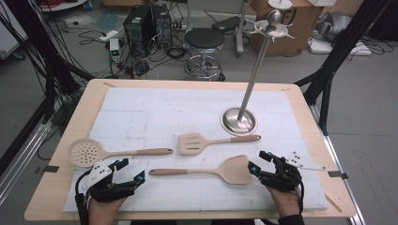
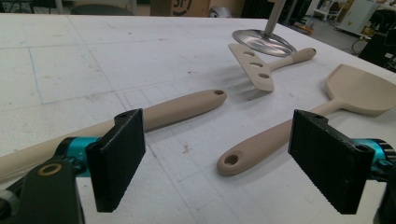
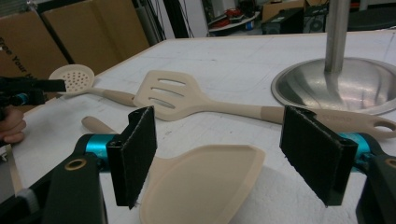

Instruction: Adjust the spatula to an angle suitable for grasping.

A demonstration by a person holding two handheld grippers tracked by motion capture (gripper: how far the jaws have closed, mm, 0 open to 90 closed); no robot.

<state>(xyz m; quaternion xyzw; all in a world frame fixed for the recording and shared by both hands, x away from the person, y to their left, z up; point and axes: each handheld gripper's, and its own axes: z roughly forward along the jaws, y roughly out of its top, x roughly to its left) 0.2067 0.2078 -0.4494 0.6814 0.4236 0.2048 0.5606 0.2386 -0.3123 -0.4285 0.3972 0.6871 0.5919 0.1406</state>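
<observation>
Spatula [image 1: 220,170] lies flat in front of the tall metal stand [image 1: 239,120], its wide end by my right gripper [image 1: 259,162], whose jaws gape apart, ready. My left gripper [image 1: 127,171], spread wide too, waits near its handle.

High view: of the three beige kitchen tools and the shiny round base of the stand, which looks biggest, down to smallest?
1. skimmer spoon and solid spatula: alike in length, too close to rank.
2. slotted spatula: a bit shorter.
3. stand's base: smallest across, though it sits farther from the camera.
</observation>
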